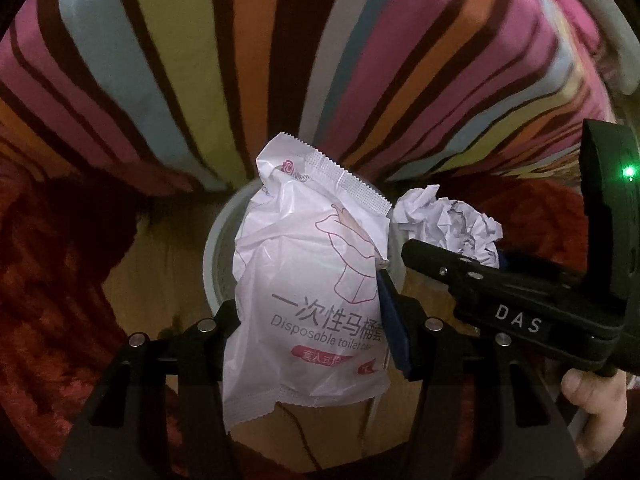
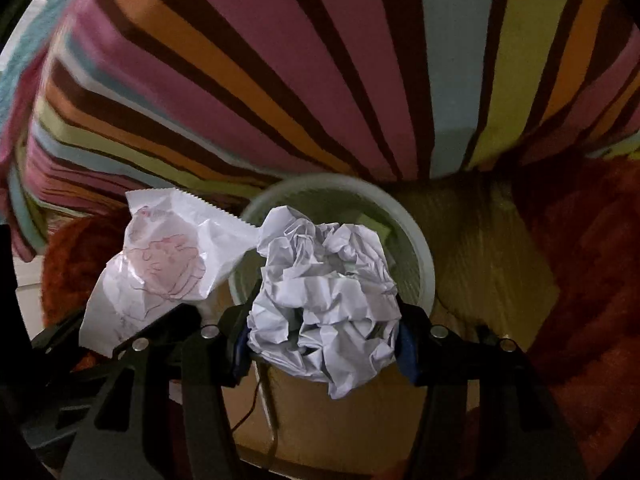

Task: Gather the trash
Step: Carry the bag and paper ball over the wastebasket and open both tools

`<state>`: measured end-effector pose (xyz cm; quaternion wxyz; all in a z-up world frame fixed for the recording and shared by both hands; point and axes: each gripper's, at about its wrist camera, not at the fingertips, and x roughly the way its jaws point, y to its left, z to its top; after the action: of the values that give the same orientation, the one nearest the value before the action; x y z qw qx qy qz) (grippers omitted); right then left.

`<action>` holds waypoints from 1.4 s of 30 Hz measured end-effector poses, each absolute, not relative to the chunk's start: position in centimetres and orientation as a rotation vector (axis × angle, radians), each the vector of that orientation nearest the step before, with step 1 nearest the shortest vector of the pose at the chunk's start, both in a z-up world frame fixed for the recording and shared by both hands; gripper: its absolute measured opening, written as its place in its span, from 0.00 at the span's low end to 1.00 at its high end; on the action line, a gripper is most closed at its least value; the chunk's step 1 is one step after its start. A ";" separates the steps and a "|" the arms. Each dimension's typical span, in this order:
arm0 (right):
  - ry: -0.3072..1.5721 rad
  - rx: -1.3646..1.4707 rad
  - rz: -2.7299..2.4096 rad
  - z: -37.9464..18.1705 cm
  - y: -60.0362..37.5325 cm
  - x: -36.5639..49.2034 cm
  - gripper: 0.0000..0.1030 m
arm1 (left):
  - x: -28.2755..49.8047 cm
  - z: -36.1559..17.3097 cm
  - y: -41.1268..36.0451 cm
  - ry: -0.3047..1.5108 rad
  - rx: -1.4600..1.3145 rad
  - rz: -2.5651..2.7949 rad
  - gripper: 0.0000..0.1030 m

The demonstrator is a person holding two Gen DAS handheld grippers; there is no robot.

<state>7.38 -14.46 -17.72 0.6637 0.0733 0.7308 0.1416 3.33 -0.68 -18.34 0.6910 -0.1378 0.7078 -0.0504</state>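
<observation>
My left gripper (image 1: 312, 320) is shut on a white plastic wrapper (image 1: 308, 280) printed "Disposable toilet" and holds it above a pale round bin (image 1: 216, 256). My right gripper (image 2: 324, 332) is shut on a crumpled white paper ball (image 2: 324, 304) and holds it over the same bin (image 2: 424, 264), whose rim and mesh wall show behind the ball. In the left wrist view the right gripper (image 1: 480, 264) comes in from the right with the paper ball (image 1: 448, 224). In the right wrist view the wrapper (image 2: 160, 256) hangs at the left.
A striped, many-coloured bed cover (image 1: 280, 60) hangs just behind the bin and fills the top of both views (image 2: 320, 80). A red shaggy rug (image 1: 52, 260) lies on both sides. Wooden floor (image 2: 480, 240) surrounds the bin. A thin cord (image 2: 256, 400) runs below the grippers.
</observation>
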 end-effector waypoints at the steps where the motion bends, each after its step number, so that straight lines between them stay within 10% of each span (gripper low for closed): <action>1: 1.667 0.163 0.312 -18.2 -14.1 7.7 0.52 | 3.3 -18.8 -1.0 1.598 -0.309 -0.105 0.53; 42: 1.965 0.303 0.149 -28.0 -16.3 6.7 0.53 | 4.1 -28.9 -0.4 1.942 -0.393 0.091 0.56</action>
<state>6.67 -16.28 -27.98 0.5429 0.1275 0.8277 0.0627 4.12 -0.35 -28.92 0.5472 -0.1659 0.8195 0.0385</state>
